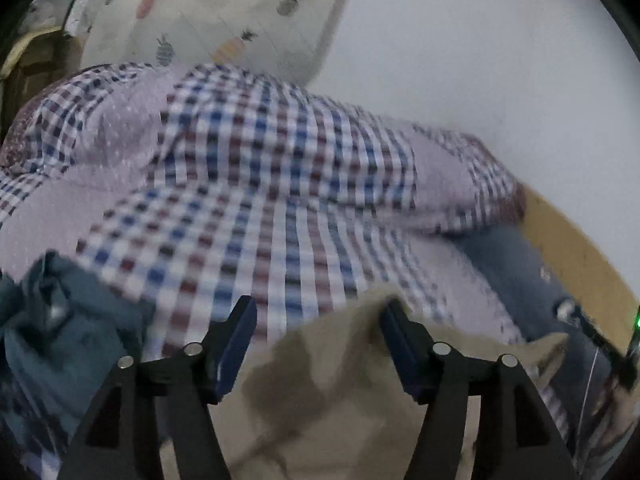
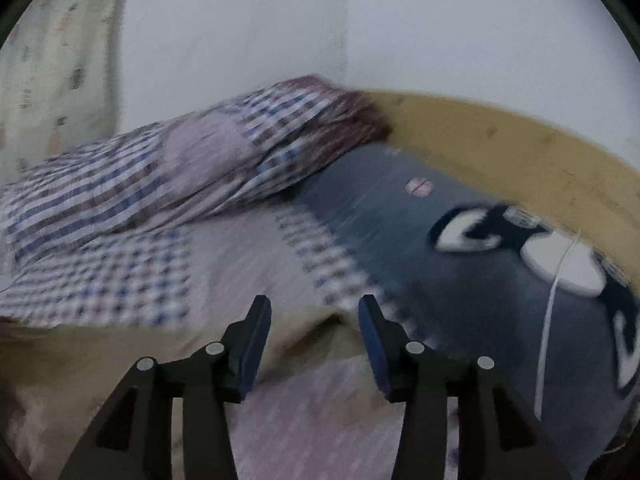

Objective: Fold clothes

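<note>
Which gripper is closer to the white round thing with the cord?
Right. The right hand-held gripper is open beside the dark pillow holding the white round device. The left hand-held gripper is open over the beige garment, farther off.

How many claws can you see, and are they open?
2. The left claw hangs open over the beige cloth in its own view. The right claw hangs open at that cloth's edge, near the checked bedding.

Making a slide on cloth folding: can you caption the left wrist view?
Open left claw poised over a beige cloth lying on a checked bedspread.
</note>
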Tool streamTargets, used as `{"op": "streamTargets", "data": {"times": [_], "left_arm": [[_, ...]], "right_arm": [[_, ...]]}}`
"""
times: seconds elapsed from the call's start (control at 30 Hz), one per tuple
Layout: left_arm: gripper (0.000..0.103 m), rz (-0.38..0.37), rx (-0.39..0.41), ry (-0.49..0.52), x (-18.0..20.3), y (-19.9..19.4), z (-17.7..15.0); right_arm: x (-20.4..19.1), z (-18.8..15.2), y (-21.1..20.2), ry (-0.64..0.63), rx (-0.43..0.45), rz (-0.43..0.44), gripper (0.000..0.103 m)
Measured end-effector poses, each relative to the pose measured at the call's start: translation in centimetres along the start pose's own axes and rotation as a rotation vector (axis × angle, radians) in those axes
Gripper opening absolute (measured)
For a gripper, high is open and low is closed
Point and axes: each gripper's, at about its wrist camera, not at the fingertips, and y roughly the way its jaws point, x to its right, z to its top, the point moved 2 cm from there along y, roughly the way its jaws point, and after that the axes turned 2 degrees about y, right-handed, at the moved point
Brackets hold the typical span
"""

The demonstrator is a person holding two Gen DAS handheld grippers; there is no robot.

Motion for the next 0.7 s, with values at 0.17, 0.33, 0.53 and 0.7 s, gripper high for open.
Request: {"op": "streamTargets", "data": {"times": [0.17,0.33,0.53,0.7], "left_arm": [[0.08,-0.044,-0.028,0.085,2.3,-4.7,-6.3],[0.083,-0.042,-0.06,0.108,2.8,-9.6,-11.0],[0.083,0.038,-0.099,0.063,0.9,-14.9,-15.6],[0.083,0.114,-0.119,-0.011,-2.2,-18.6,-17.9]], "right_arm": [[-3.1,-6.8,-6.5,-0.056,-0.095,0.313,0.05],[-7.0,-12.1,-13.3,-0.192,-0.097,0.479,0.05],[-9.9,-16.6,-18.2,-0.178,-0.194,0.658,0.05],[-11.2,-19.2,-23.8,-0.253,-0.292,0.884,0.05]]}}
